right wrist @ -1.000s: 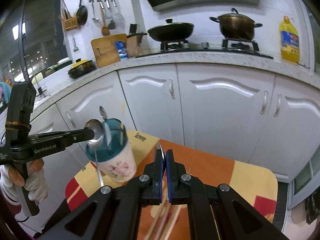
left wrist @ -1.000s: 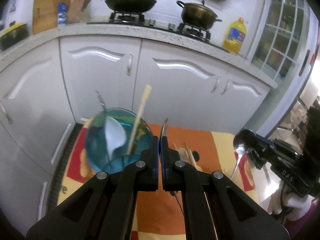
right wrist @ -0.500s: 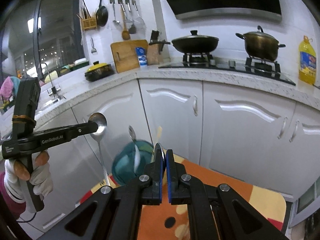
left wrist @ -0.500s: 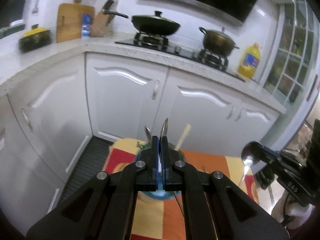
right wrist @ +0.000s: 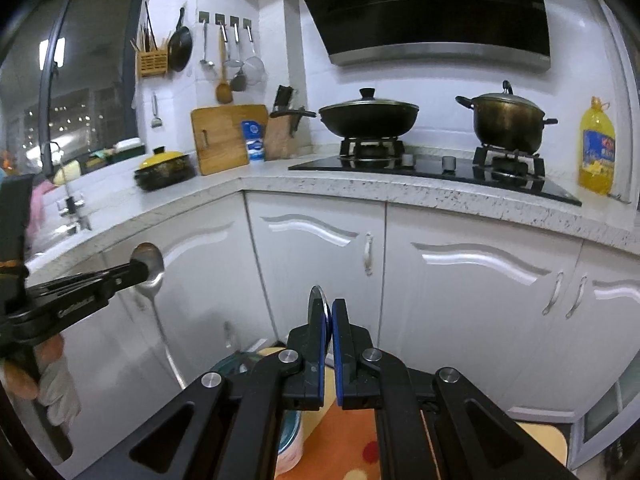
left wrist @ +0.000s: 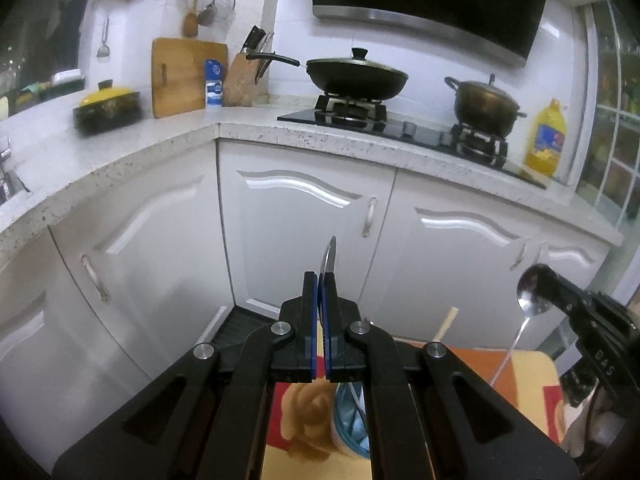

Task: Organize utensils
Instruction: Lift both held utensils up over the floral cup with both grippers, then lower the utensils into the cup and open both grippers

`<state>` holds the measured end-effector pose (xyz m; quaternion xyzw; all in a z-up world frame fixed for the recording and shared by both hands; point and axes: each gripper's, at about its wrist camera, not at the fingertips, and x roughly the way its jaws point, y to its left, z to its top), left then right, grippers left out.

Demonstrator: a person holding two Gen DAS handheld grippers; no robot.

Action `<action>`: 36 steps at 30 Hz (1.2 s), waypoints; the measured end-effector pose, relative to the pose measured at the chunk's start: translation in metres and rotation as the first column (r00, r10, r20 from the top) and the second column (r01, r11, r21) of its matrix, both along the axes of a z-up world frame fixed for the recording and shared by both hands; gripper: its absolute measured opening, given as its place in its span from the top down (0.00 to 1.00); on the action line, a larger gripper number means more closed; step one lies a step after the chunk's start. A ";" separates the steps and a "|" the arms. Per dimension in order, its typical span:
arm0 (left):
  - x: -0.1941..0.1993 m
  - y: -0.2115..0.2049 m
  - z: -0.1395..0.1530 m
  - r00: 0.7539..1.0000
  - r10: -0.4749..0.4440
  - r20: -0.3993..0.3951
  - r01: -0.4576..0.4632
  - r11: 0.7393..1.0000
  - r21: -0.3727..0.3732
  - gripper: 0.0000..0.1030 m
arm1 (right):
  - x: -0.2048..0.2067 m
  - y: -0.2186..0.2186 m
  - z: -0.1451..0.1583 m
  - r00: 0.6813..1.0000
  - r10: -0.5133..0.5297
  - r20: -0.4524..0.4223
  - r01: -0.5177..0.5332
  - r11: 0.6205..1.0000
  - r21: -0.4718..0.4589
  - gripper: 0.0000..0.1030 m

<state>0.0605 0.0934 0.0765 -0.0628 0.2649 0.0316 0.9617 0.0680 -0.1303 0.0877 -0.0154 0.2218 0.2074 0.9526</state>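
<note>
My left gripper (left wrist: 320, 280) is shut on a metal spoon (left wrist: 329, 257), bowl up, handle hanging down. It also shows in the right wrist view (right wrist: 136, 272), with its spoon (right wrist: 154, 270). My right gripper (right wrist: 328, 308) is shut on a second metal spoon (right wrist: 318, 296); it shows in the left wrist view (left wrist: 548, 288), with its spoon (left wrist: 530, 294). Below both, the blue-rimmed utensil cup (left wrist: 352, 416) stands on the orange and yellow cloth (left wrist: 472, 364), mostly hidden by the fingers. A wooden chopstick (left wrist: 446, 324) sticks up from it. The cup's rim shows in the right wrist view (right wrist: 236, 362).
White cabinet doors (left wrist: 296, 232) stand just behind the cloth-covered table. Above them, a speckled counter (right wrist: 360, 188) holds a wok (right wrist: 368, 118), a pot (right wrist: 506, 120) and an oil bottle (right wrist: 596, 148). A gloved hand (right wrist: 48, 380) holds the left gripper.
Both grippers have risen and tilted up, each still holding its spoon. The cup and cloth have dropped to the bottom of both views.
</note>
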 end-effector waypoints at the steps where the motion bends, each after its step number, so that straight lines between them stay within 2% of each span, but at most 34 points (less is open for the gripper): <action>1: 0.003 -0.001 -0.004 1.000 0.002 -0.005 -0.002 1.000 0.005 1.00 | 0.005 0.005 -0.004 1.000 -0.008 0.006 0.008 1.000 -0.011 0.97; 12: 0.025 -0.013 -0.030 0.999 0.009 -0.037 -0.007 0.999 0.046 1.00 | 0.035 0.021 -0.037 0.998 -0.058 0.025 0.059 0.997 -0.045 0.97; 20: 0.026 -0.024 -0.046 0.998 -0.010 -0.066 0.014 0.999 0.052 1.00 | 0.036 0.032 -0.054 1.000 -0.025 -0.010 0.024 0.997 -0.074 0.97; 30: 0.020 -0.031 -0.059 0.994 -0.023 -0.103 0.028 0.999 0.045 0.99 | 0.023 0.043 -0.078 0.993 0.059 -0.103 -0.071 0.991 -0.110 0.95; 36: 0.019 -0.031 -0.065 0.990 -0.022 -0.139 0.024 1.000 0.010 0.99 | 0.026 0.036 -0.091 0.978 0.079 -0.191 -0.091 0.994 -0.054 0.95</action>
